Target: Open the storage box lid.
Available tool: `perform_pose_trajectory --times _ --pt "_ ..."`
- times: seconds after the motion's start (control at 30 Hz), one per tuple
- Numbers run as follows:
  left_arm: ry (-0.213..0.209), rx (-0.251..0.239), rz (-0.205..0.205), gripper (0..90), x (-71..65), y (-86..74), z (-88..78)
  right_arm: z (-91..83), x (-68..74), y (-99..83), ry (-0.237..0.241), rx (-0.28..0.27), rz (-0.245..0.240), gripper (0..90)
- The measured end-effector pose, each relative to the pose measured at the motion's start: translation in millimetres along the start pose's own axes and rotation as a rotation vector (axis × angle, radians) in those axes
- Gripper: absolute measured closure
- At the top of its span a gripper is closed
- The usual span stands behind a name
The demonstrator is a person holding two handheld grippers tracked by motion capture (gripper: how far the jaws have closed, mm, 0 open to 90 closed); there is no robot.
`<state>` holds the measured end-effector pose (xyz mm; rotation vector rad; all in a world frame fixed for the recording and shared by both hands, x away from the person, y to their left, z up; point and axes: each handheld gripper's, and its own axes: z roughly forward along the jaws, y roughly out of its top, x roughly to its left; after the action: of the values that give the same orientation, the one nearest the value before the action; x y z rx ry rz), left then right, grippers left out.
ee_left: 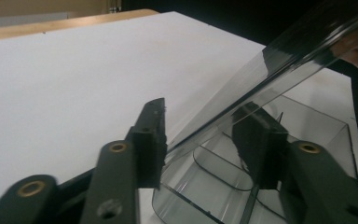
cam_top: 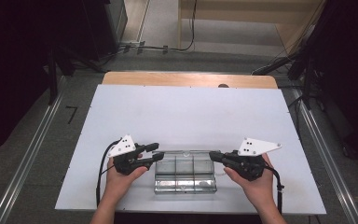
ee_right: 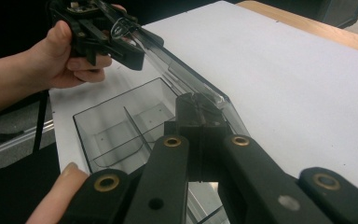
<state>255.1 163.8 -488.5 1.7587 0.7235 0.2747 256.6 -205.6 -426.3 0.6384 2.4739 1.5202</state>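
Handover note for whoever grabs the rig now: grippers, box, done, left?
Right gripper: shut on the right end of the clear lid.
Left gripper: jaws straddle the lid's left end; contact unclear, so treat it as open.
Clear divided box: near table edge, between both hands, compartments look empty.
Done: lid raised, box open.
Left: whether to open it fully or close it, I can't tell.

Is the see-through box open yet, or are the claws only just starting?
About halfway, I'd say. Done: the clear lid is lifted off the box and stands tilted. In hand: the right claw is shut on one end of the lid. The left claw has the other end between its jaws; I can't tell if it squeezes. Left: probably swinging the lid the rest of the way. The compartments look empty.
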Motion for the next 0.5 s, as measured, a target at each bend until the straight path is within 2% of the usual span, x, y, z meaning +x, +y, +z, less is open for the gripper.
perform_pose_trajectory --times 0.4,0.5 --pt "-0.01 0.0 -0.006 62.8 3.0 -2.2 -0.1 -7.5 -12.7 -22.7 -0.003 0.036 0.04 87.3" --pt "-0.013 -0.001 -0.008 63.0 3.9 -2.1 -0.1 -8.4 -16.8 -27.1 -0.019 0.046 0.057 78.3"
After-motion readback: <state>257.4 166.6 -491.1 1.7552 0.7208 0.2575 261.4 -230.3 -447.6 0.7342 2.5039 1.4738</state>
